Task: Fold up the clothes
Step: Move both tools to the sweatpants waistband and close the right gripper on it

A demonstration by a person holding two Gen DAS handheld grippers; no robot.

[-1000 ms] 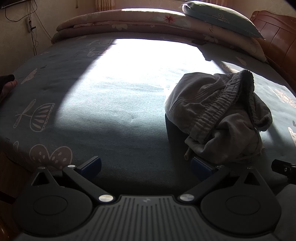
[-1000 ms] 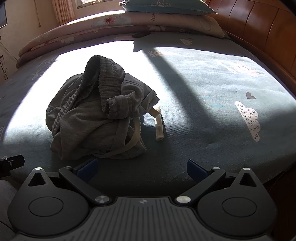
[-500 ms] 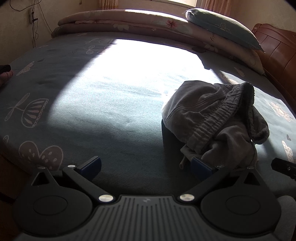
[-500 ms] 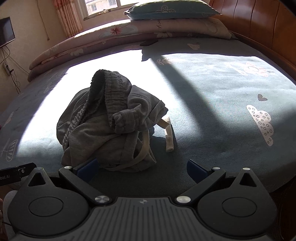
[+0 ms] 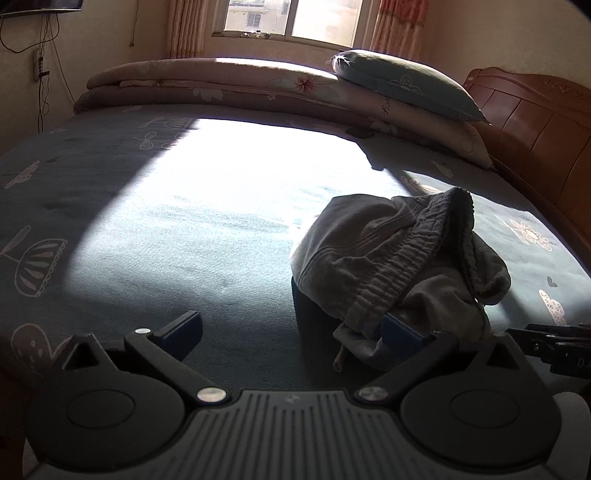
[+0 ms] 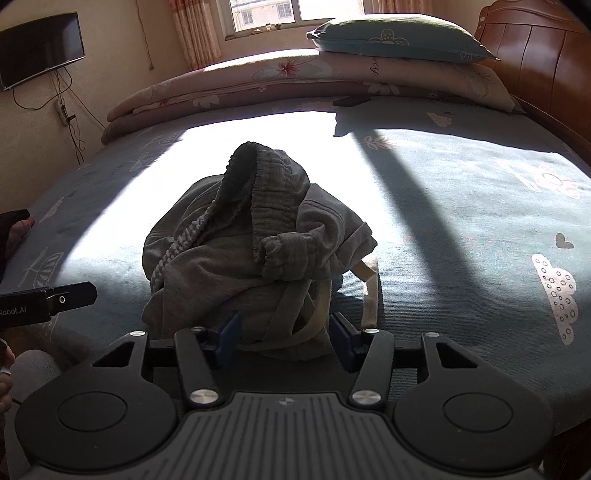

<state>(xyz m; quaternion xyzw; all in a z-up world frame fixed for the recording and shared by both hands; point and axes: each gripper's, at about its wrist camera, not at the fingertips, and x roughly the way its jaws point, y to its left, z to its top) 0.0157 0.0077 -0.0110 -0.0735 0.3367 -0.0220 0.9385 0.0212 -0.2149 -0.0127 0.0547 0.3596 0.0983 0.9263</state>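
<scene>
A crumpled pair of grey sweatpants (image 6: 255, 251) is seen heaped on the blue patterned bed sheet (image 6: 461, 206), near the front edge of the bed, partly within a bright patch of sunlight. The ribbed elastic waistband (image 6: 258, 173) is turned upward at the top of the heap, and a pale drawstring (image 6: 369, 291) trails out onto the sheet at its right side.

The right gripper (image 6: 284, 338) is held low at the near edge of the heap, its blue-padded fingers partly spread with the front fold of fabric lying between them (whether cloth is actually touched cannot be told). The left gripper (image 5: 291, 332) is held wide apart beside the heap's left side; its right fingertip (image 5: 400, 334) is seen against the lower edge of the sweatpants, while its left one stands over bare sheet.

At the far side of the bed, a folded floral quilt (image 6: 258, 85) is laid along the edge with a teal pillow (image 6: 399, 40) stacked on it. A wooden headboard (image 5: 535, 122) bounds the right side, and a window (image 5: 291, 18) with curtains is seen beyond. A wall-mounted television (image 6: 40, 48) with dangling cables is visible at the left.
</scene>
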